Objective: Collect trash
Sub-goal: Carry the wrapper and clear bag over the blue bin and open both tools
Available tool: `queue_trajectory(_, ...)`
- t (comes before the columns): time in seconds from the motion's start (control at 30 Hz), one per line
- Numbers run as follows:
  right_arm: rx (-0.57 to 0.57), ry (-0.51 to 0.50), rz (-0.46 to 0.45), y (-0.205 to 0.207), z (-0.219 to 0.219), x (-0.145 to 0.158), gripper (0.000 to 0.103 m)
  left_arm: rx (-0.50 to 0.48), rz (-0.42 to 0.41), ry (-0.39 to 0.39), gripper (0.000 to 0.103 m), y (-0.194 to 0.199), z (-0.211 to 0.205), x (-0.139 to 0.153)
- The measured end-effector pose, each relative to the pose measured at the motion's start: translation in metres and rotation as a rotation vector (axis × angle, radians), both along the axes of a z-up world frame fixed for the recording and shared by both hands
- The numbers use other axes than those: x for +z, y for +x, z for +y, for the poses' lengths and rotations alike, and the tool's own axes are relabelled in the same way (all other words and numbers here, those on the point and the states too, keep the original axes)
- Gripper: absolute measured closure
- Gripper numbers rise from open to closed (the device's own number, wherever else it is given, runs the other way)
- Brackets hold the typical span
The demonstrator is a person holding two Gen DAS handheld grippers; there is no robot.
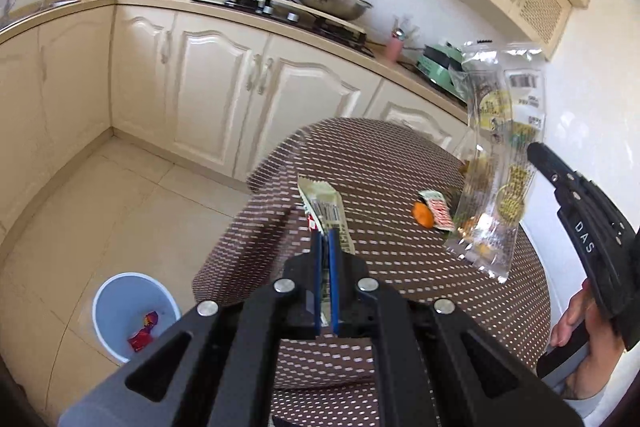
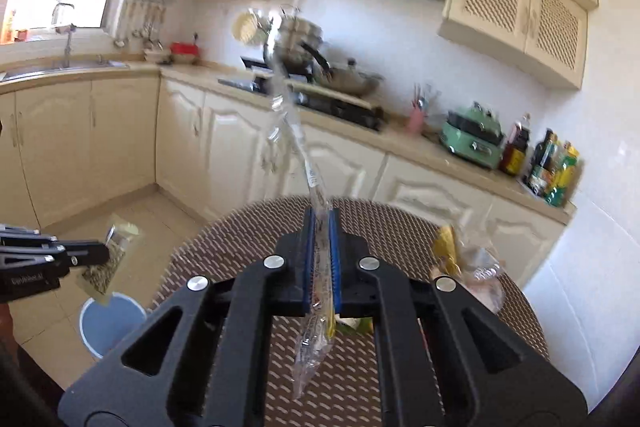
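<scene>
- Left gripper [image 1: 325, 239]: jaws clamped flat on a green-and-white snack wrapper [image 1: 325, 211], which sticks out past the pads, held over the table edge.
- Right gripper [image 2: 321, 227]: jaws pinched on a clear plastic bag [image 2: 316, 267]; most of the bag stands above the pads, and a tail hangs below them. In the left view this bag [image 1: 496, 155] hangs in the air over the table.
- Dotted brown table [image 1: 380, 147]: an orange scrap [image 1: 423, 214] and a small red-and-white packet [image 1: 439, 211] lie touching; not yet collected.
- Blue bin [image 1: 134, 311] on the floor, left of the table, with red wrappers at the bottom.
- Judgement: carry to bin is the step in hand. Bring each claw squarely over the rim before letting go; light film drifts, so release low.
- Risk: long clear bag may drape over the rim.
</scene>
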State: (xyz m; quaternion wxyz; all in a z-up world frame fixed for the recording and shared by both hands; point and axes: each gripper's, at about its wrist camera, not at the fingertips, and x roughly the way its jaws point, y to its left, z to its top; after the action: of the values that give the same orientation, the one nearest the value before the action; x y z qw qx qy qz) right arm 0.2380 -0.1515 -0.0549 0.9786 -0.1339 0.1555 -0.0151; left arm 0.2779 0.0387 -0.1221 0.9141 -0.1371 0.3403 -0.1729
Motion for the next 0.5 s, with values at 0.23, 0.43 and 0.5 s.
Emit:
queue_trajectory(0.23, 0.123, 0.039, -0.028, 0.0, 0.057, 0.004, 0.096, 0.086, 0.01, -0.019, 0.1, -0.01, 0.057, -0.005)
queue_trajectory(0.43, 0.329, 0.091, 0.054, 0.005, 0.133, -0.017, 0.096, 0.187, 0.047, -0.005, 0.1, -0.02, 0.113, -0.024)
queue_trajectory(0.5, 0.382, 0.103, 0.095, 0.008, 0.156, -0.028, 0.096, 0.224, 0.068, 0.005, 0.1, -0.022, 0.133, -0.035)
